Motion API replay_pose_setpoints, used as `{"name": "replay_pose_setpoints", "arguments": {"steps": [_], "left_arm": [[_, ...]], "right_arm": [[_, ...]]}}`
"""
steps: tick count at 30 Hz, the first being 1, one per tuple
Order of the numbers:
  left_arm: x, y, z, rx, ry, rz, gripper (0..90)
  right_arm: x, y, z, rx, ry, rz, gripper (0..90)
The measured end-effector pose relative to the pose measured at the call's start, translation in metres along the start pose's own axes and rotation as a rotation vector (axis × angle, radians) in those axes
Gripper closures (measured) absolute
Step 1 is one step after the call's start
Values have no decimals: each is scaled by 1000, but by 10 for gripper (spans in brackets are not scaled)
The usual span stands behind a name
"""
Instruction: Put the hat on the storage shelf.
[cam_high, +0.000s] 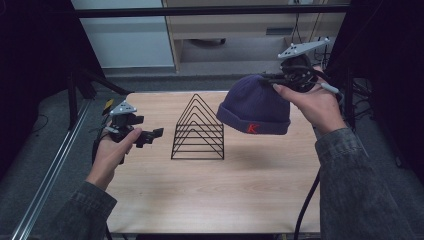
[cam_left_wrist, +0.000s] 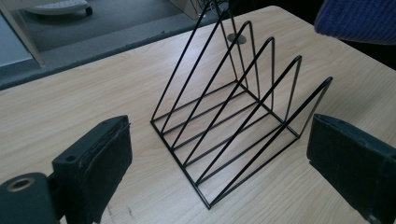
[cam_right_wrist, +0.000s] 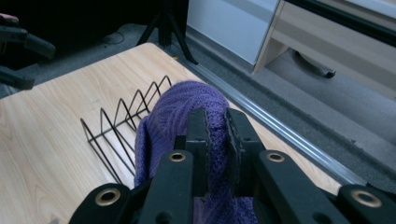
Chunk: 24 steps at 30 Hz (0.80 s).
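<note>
My right tongs (cam_high: 267, 79) pinch the soft, light purple beanie (cam_high: 255, 107) by its crown, hanging above the desk (cam_high: 210, 195) right of the wire rack (cam_high: 198, 129); my left tongs (cam_high: 156, 134) gape empty.

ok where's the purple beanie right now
In the high view the purple beanie hangs off the table, pinched at its crown by the right claw, just right of the black wire rack.
</note>
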<state>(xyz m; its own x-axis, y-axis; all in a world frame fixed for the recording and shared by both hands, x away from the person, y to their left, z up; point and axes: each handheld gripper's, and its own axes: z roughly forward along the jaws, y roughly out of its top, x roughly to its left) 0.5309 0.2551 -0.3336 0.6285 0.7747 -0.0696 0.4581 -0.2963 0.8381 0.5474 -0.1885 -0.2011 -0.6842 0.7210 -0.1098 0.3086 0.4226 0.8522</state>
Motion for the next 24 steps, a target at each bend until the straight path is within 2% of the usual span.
{"name": "replay_pose_setpoints", "arguments": {"steps": [8, 24], "left_arm": [[-12, 18, 3, -10, -13, 28, 66], [-31, 39, 1, -49, -37, 73, 71]], "right_arm": [[6, 13, 0, -9, -2, -13, 807], [19, 29, -2, -50, 12, -27, 807]]}}
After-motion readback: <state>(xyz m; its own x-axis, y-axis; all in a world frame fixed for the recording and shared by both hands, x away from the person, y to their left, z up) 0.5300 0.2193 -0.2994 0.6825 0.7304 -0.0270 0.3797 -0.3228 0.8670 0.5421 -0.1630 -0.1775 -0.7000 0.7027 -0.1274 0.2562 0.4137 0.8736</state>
